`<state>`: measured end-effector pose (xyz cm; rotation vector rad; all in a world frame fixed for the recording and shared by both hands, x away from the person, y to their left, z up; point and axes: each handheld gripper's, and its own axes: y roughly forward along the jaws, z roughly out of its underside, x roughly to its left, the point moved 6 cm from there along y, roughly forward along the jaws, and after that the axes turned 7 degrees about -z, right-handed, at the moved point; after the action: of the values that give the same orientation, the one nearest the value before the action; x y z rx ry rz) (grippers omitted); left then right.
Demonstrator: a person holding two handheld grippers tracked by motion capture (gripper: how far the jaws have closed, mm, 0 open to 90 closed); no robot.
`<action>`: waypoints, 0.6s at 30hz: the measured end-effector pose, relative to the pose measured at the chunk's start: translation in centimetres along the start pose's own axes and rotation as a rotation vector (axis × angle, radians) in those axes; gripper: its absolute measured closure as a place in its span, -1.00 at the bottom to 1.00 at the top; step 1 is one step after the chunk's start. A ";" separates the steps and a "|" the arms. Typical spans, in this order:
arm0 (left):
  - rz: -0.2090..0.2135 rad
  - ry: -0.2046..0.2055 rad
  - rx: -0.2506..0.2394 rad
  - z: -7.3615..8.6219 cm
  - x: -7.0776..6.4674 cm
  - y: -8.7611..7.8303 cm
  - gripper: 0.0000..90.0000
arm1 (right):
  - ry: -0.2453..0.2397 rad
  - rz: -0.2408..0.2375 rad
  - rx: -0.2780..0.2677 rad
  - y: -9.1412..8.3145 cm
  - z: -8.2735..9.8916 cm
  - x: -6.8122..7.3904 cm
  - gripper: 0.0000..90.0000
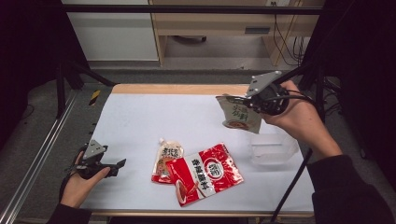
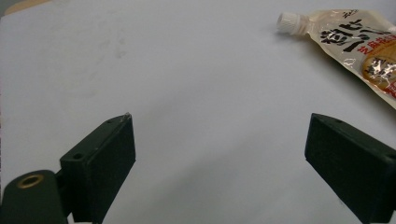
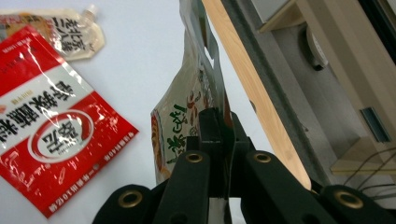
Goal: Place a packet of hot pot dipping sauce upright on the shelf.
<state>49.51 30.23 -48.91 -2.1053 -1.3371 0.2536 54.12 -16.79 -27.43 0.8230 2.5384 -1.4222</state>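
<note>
My right gripper [image 1: 246,104] is shut on the top edge of a beige sauce packet [image 1: 241,115], which hangs in the air over the table's far right part. In the right gripper view the jaws pinch that beige packet [image 3: 180,126] edge-on. A red and white sauce packet [image 1: 205,173] lies flat at the table's front middle, overlapping a spouted beige pouch [image 1: 167,158] on its left. My left gripper [image 1: 119,165] rests open near the front left corner, nothing between its jaws. The spouted pouch [image 2: 359,49] lies ahead of it to the right.
A clear plastic tub [image 1: 273,148] stands on the white table [image 1: 149,116] below the hanging packet. The table's wooden far edge [image 1: 182,88] runs behind it. Black frame posts [image 1: 60,79] stand at both sides, and a cable [image 1: 292,186] trails from the right gripper.
</note>
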 end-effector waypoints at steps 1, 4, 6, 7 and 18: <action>0.000 0.000 0.000 0.0 0.0 0.0 -0.82 | 0.006 0.004 0.005 -0.3 0.5 -0.2 1.00; 0.001 0.013 0.007 0.1 -0.1 0.1 -0.83 | 0.032 0.016 0.010 -1.1 2.0 -0.5 1.00; 0.003 0.012 0.007 0.1 -0.1 0.1 -0.83 | 0.038 0.018 0.010 -1.3 2.4 -0.6 1.00; 0.003 0.012 0.008 0.1 -0.1 0.1 -0.84 | 0.041 0.021 0.008 -1.5 2.8 -0.7 1.00; -0.002 0.011 0.014 0.3 0.1 0.1 -0.84 | 0.086 0.045 0.003 -3.6 6.4 -1.3 1.00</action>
<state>49.56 30.41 -49.18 -2.0904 -1.3270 0.2496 52.37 -24.09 -27.78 0.9548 2.5629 -1.4069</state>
